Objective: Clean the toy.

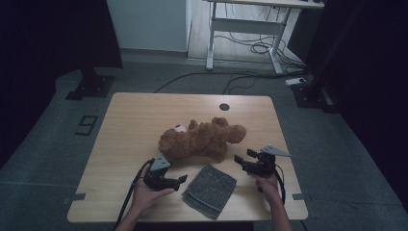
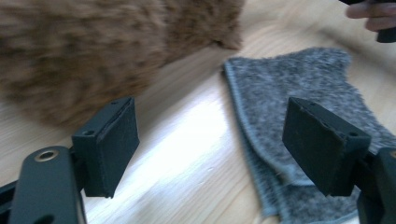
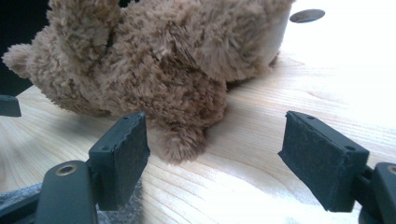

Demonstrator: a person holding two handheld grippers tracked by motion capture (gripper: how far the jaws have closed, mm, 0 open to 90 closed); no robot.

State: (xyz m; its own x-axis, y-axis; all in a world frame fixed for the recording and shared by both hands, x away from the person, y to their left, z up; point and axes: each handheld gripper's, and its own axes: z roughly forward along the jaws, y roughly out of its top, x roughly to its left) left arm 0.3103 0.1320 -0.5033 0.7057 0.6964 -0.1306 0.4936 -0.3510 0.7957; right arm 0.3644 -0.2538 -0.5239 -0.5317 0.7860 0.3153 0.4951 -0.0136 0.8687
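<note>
My left tongs (image 1: 184, 179) are released, nothing between the jaws, and the grey cloth (image 1: 210, 189) lies just beside their tips on the table (image 1: 125, 120). My right tongs (image 1: 241, 158) are released too, pointing at the bear (image 1: 202, 138), which lies just ahead of them and behind the cloth, untouched.

One camera sits high up on the person's side and looks forward and down at the whole counter (image 1: 144, 110). Two more cameras ride low and very close to the wood. One faces the grey cloth (image 2: 299, 93), with the teddy bear (image 2: 93, 51) blurry beside it. The other faces the teddy bear from close by. All three see the bear.
</note>
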